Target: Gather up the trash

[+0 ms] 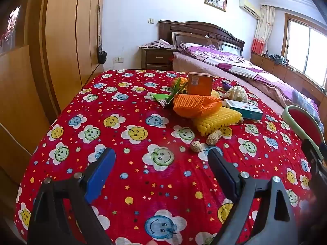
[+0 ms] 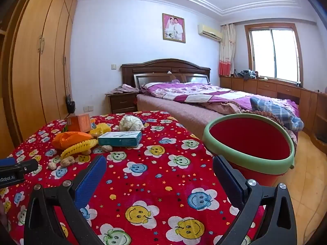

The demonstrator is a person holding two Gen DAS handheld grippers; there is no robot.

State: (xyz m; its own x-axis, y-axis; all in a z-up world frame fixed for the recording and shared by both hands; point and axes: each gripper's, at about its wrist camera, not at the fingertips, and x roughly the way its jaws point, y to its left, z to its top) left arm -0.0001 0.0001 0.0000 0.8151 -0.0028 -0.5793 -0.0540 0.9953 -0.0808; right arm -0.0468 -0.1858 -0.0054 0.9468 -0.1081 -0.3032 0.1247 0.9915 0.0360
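Observation:
A pile of trash lies on the red smiley tablecloth [image 1: 143, 163]: an orange box [image 1: 199, 83], orange foam net [image 1: 194, 104], yellow foam net [image 1: 217, 120], teal-white box [image 1: 243, 108], crumpled paper ball [image 1: 237, 94], green wrapper [image 1: 169, 97] and peanut shells [image 1: 213, 137]. A red bucket with a green rim [image 2: 249, 149] stands at the table's right edge. My left gripper [image 1: 161, 159] is open and empty, short of the shells. My right gripper [image 2: 159, 167] is open and empty, left of the bucket. The pile also shows in the right wrist view [image 2: 119, 138].
A wooden wardrobe [image 1: 61, 40] lines the left wall. A bed with a purple quilt [image 2: 194, 94] and a nightstand [image 2: 121, 102] stand beyond the table. Low cabinets [image 2: 276, 87] run under the window at right.

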